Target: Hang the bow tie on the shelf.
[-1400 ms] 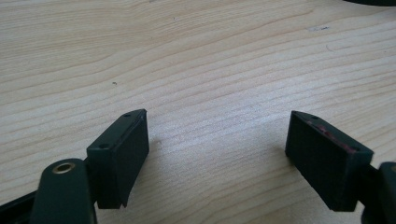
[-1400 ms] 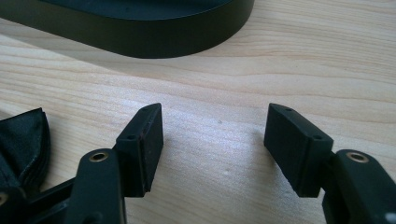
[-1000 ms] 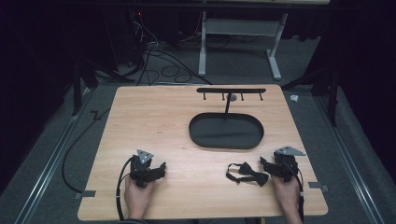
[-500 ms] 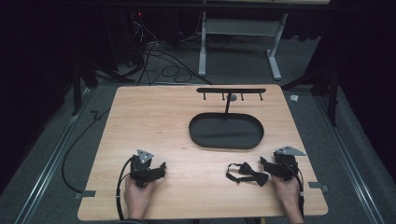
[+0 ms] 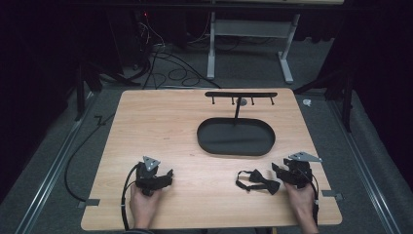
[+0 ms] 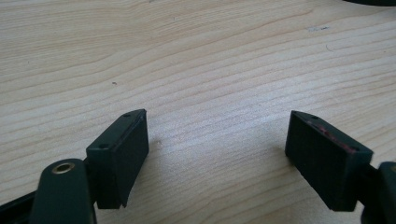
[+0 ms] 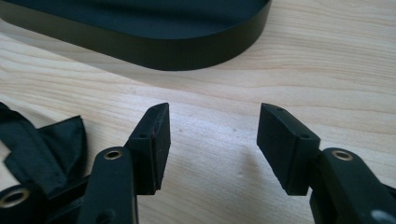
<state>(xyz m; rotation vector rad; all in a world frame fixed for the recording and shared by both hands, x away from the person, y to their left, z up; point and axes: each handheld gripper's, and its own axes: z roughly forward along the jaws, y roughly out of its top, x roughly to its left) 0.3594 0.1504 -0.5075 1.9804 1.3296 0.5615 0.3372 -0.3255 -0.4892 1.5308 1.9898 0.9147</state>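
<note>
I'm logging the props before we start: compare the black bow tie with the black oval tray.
The bow tie is small, soft and crumpled; the oval tray is far larger, rigid and smooth-walled. The bow tie lies near the table's front edge, beside the right gripper; the tray sits farther back, with a hook stand rising from it. Both are black and rest on the wooden table.

Dark room w/ grey carpet floor; light wood desk; white table frame behind, cables on floor nr it.
</note>
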